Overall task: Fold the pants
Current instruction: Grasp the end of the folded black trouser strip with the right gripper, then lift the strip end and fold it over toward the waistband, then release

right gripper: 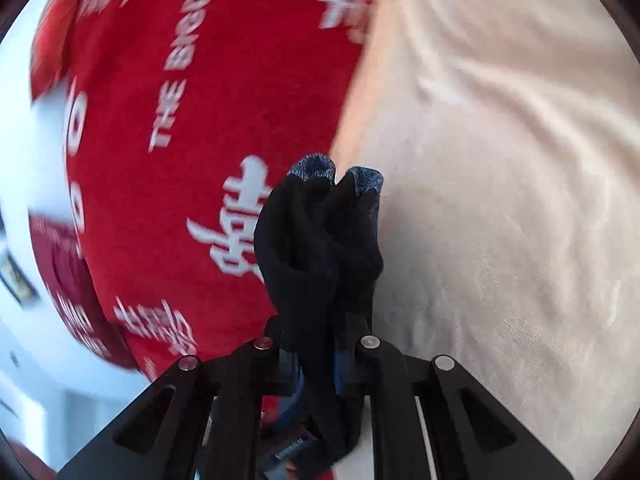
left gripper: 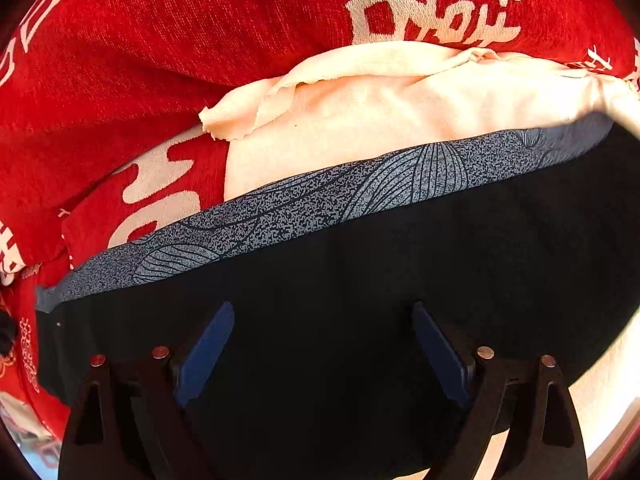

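Observation:
The pants [left gripper: 360, 280] are black with a grey speckled waistband [left gripper: 320, 196] printed with line patterns. In the left wrist view they lie spread flat and fill the lower half of the picture. My left gripper [left gripper: 323, 305] points down over the black fabric. It is open, its blue pads [left gripper: 208, 344] wide apart with nothing pinched between them. In the right wrist view my right gripper [right gripper: 320, 312] is shut on a bunched fold of the pants [right gripper: 316, 248]. The grey speckled edge [right gripper: 316, 168] pokes up past the fingers, which the cloth mostly hides.
A cream cloth [left gripper: 380, 112] lies under the pants beyond the waistband, with a ragged corner at its left. A red blanket [left gripper: 140, 60] with white characters covers the surface around it. The right wrist view shows the same red blanket [right gripper: 200, 120] and cream cloth [right gripper: 500, 160], blurred.

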Tool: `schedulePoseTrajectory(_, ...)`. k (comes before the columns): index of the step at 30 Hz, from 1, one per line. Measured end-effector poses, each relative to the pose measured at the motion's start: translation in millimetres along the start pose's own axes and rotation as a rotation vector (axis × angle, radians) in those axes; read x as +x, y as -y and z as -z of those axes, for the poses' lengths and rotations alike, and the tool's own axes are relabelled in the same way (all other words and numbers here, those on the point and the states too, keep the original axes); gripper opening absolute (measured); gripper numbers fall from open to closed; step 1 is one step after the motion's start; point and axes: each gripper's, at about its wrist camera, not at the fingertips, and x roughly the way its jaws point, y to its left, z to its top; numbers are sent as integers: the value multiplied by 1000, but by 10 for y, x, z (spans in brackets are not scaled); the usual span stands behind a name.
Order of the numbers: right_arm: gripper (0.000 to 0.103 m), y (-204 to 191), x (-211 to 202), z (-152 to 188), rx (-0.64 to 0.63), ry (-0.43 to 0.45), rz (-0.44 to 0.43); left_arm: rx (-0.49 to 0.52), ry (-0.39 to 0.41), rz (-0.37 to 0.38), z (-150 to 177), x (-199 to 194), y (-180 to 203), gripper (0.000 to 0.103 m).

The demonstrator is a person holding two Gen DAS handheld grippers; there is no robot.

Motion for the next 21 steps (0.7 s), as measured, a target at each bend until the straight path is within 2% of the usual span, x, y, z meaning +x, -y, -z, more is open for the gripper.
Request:
schedulePoseTrajectory(2,24,70,21,5,10,-15,55,2,-10,5,-16,1,-18,92)
schedulePoseTrajectory(4,63,301,52,22,71,-27,119,-5,-20,10,-49,-64,-36,91)
schedulePoseTrajectory(5,64,422,65,51,104,-31,145,-12,-2,28,-47,-167,-24,89)
schedulePoseTrajectory(7,59,534,55,94,103,2,112,0,45,52,-65,-315,19,81)
schedulePoseTrajectory(8,58,522,84,86,98,-8,116,19,60,63,-59,-355,80,81)
schedulePoseTrajectory(9,48,501,130,71,92,-25,112,34,68,72,-38,-347,130,81)
schedulePoseTrajectory(10,25,519,165,43,101,-43,97,60,50,74,16,-270,226,81)
schedulePoseTrajectory(11,16,532,211,23,122,-56,76,80,-10,88,78,-109,305,81)
schedulePoseTrajectory(12,15,549,212,30,139,-57,58,52,-6,97,155,-20,331,82)
schedulePoseTrajectory(13,15,535,178,37,150,-53,44,21,45,101,199,-36,329,82)
schedulePoseTrajectory(16,15,357,107,81,120,-39,13,-2,29,122,183,2,314,82)
schedulePoseTrajectory(18,15,133,67,129,62,-39,20,5,21,139,164,37,315,82)
schedulePoseTrajectory(21,15,-399,89,199,-107,-65,73,44,31,172,148,85,291,83)
